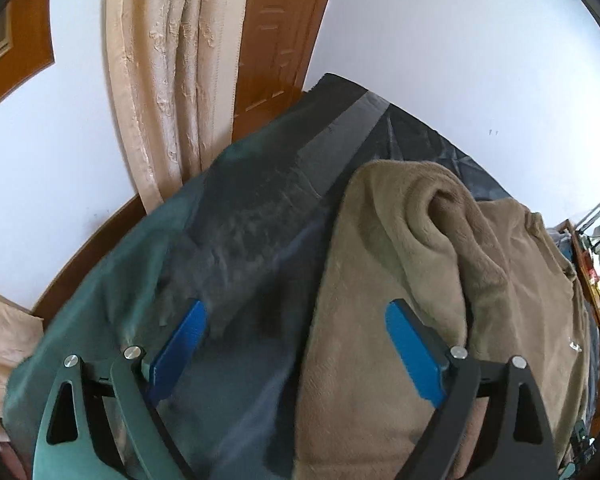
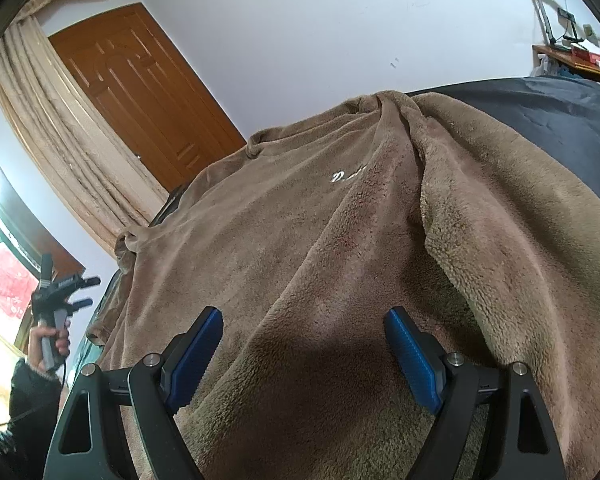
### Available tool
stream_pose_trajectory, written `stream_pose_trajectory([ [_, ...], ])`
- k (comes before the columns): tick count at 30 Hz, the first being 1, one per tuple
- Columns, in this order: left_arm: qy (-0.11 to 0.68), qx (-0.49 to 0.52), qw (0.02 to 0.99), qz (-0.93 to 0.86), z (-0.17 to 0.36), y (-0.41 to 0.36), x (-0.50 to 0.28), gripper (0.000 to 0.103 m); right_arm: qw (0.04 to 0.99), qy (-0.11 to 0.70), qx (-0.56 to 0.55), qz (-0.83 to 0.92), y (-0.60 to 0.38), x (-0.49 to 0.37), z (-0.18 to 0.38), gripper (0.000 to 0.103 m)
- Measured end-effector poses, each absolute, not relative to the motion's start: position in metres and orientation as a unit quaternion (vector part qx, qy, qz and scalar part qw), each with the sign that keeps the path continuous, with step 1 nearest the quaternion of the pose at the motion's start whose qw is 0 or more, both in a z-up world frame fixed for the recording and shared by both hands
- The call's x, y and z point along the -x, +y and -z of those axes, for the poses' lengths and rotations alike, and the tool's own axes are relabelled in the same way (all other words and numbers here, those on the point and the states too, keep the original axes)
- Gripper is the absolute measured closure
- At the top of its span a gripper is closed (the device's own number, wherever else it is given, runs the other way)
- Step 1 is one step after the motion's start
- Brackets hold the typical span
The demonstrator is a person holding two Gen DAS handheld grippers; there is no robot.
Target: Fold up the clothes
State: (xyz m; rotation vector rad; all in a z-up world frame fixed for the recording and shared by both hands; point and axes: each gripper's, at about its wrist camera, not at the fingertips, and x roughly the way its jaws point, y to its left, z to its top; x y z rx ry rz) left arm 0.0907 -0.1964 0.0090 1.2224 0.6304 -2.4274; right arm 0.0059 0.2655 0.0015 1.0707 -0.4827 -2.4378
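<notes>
On the dark bed cover [image 1: 236,240] a brown fleece garment [image 2: 300,240] lies spread and rumpled, a fold of it bunched toward the wall. Over the cover just beside the garment's edge, the left gripper [image 1: 296,344] stands wide open, holding nothing. Above the garment's middle the right gripper [image 2: 304,344] is equally wide and empty.

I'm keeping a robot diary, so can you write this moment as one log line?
task: fold clothes | left gripper: open, over dark cover | right gripper: open, over brown fleece garment | garment: spread out, wrinkled, not held
</notes>
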Motion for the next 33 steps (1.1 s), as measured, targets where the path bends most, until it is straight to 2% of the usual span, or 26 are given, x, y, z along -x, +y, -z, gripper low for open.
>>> stream_pose_trajectory([
  [6,0.181,-0.427,0.103,0.88,-0.029,-0.125,-0.078,0.009,0.2,-0.164,-0.368,0.893,0.275,-0.018,-0.011,0.018],
  [8,0.166,-0.429,0.062,0.886,-0.035,-0.092,-0.071,0.006,0.193,-0.145,-0.363,0.9,0.28,-0.028,-0.018,0.018],
  [10,0.148,-0.431,0.023,0.89,-0.038,-0.06,-0.062,0.001,0.177,-0.117,-0.36,0.908,0.287,-0.039,-0.022,0.018],
  [17,0.089,-0.444,-0.057,0.89,-0.028,0.026,-0.021,0.001,0.067,0.003,-0.374,0.925,0.322,-0.071,-0.022,0.018],
  [21,0.081,-0.446,-0.066,0.889,-0.023,0.037,-0.003,0.001,0.026,0.048,-0.392,0.918,0.329,-0.071,-0.015,0.018],
  [29,0.138,-0.468,-0.056,0.871,0.008,0.003,0.012,0.001,-0.022,0.181,-0.398,0.899,0.301,-0.023,-0.01,0.018],
  [33,0.118,-0.463,-0.052,0.877,0.008,-0.001,0.009,0.001,-0.068,0.244,-0.391,0.885,0.302,0.008,-0.01,0.018],
])
